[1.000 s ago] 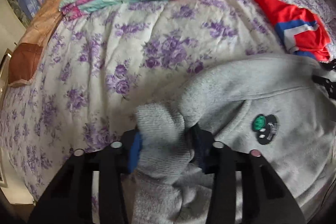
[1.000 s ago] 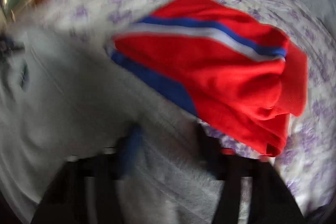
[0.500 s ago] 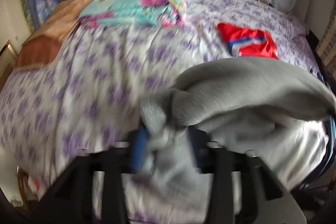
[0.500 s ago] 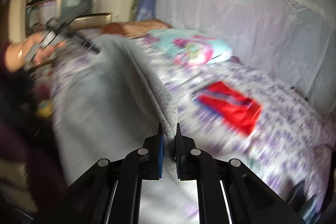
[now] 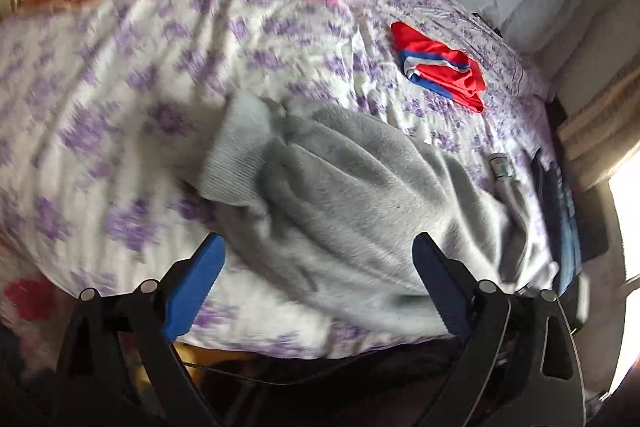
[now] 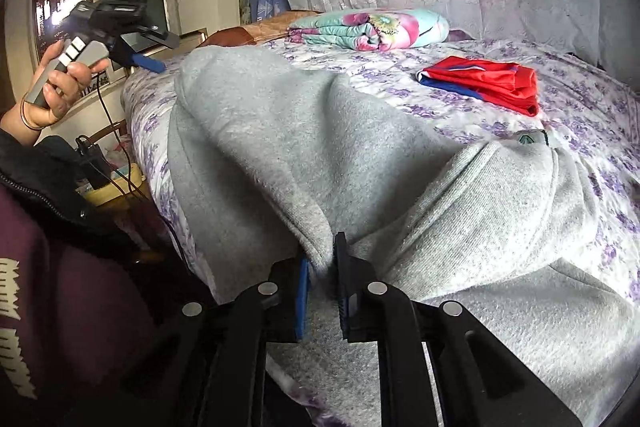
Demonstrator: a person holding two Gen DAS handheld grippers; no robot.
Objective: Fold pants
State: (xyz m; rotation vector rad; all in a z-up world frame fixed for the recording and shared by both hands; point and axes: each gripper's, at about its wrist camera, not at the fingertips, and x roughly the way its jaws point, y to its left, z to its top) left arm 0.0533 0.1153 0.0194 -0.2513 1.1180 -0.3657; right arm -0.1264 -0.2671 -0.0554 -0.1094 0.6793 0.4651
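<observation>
Floral bedspread (image 5: 120, 99), red shorts (image 5: 440, 71) beyond pants (image 5: 360, 195)

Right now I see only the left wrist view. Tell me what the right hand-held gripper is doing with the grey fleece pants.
Observer: The right hand-held gripper is shut on a folded edge of the grey fleece pants. The cloth tents up from the purple-flowered bedspread to its jaws.
Operator: Report where my left hand-held gripper sits relative to that cloth.
Observer: The left hand-held gripper is up in the air to the left of the pants, apart from them and holding nothing.
</observation>
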